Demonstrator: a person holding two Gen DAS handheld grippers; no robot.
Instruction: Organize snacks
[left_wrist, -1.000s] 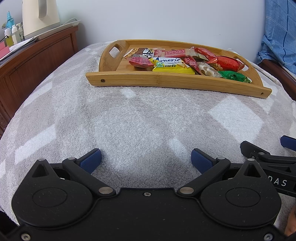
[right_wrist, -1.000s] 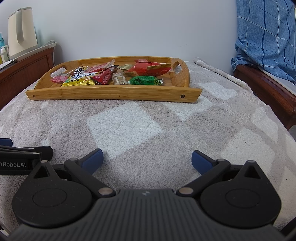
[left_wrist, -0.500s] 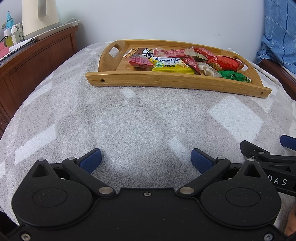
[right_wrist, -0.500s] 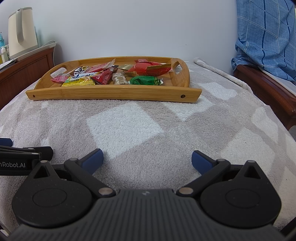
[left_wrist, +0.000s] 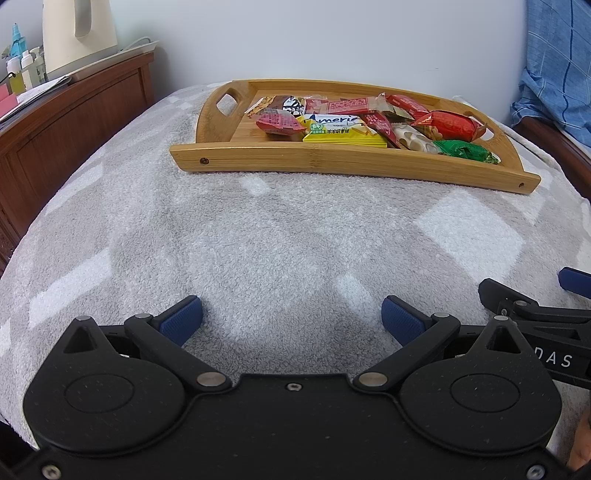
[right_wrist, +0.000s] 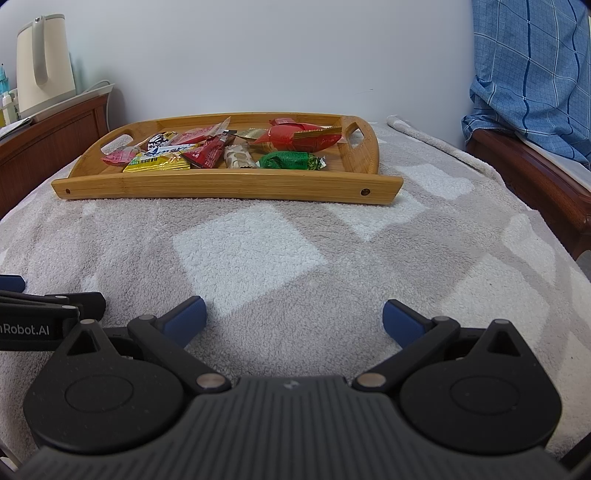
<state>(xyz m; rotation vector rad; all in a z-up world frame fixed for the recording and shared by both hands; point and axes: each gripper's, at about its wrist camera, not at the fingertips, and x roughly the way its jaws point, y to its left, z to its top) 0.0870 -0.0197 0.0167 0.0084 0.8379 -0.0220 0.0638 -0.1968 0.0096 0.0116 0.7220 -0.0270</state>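
A wooden tray (left_wrist: 332, 162) (right_wrist: 229, 186) lies far ahead on a grey checked blanket. It holds several wrapped snacks: a yellow pack (left_wrist: 341, 130) (right_wrist: 157, 164), a big red pack (left_wrist: 448, 125) (right_wrist: 299, 136), a green one (left_wrist: 463, 150) (right_wrist: 290, 160) and small red ones (left_wrist: 277, 123). My left gripper (left_wrist: 291, 321) is open and empty, low over the blanket near the front. My right gripper (right_wrist: 293, 319) is open and empty beside it; part of it shows at the right edge of the left wrist view (left_wrist: 535, 314).
A dark wooden cabinet (left_wrist: 74, 122) with a cream kettle (left_wrist: 77, 37) and small bottles stands to the left. A wooden bed rail (right_wrist: 528, 177) with blue checked cloth (right_wrist: 532, 74) is on the right. A white wall is behind the tray.
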